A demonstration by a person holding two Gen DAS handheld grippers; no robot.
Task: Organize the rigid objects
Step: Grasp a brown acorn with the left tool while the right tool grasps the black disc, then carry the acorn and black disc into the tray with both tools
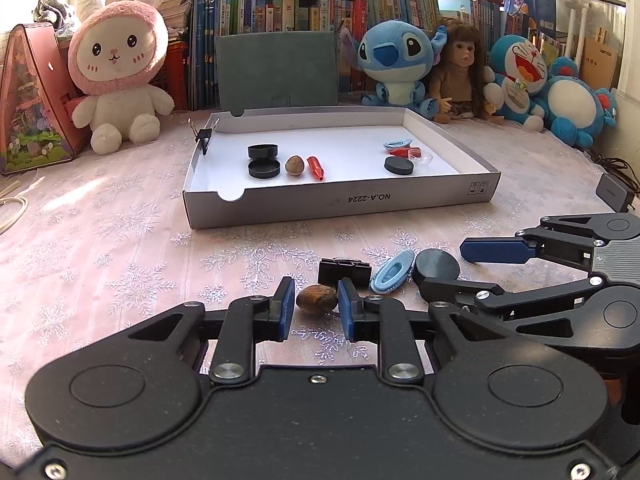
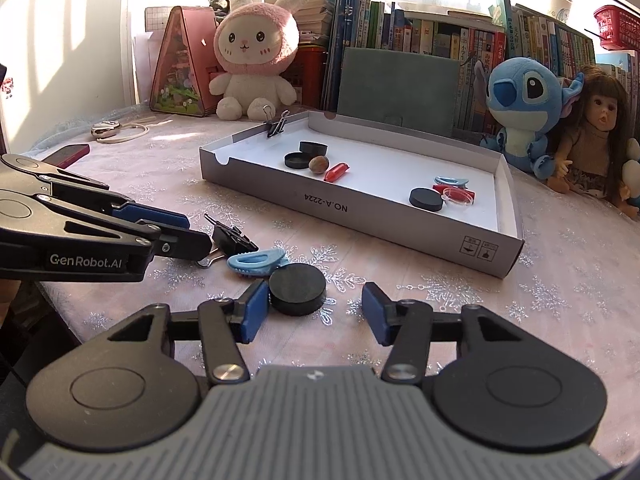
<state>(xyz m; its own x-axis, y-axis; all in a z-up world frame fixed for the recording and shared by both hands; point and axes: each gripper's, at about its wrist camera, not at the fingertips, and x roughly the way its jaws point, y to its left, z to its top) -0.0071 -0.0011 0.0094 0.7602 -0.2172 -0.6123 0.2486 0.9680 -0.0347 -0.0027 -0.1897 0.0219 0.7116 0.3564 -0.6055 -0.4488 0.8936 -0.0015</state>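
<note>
From the left wrist, the left tongs [image 1: 313, 309] stand spread around a brown nut [image 1: 316, 299] on the tabletop [image 1: 120, 240], in front of the white box [image 1: 340, 200]; the pads seem not yet pressing, so I judge the next move is to close and carry it into the box. A black binder clip [image 1: 344, 273] lies just behind the nut and may be bumped. From the right wrist, the right tongs [image 2: 316, 312] are spread wide, one pad touching a black disc [image 2: 297, 289] before the box; a blue piece [image 2: 258, 261] lies just behind it.
</note>
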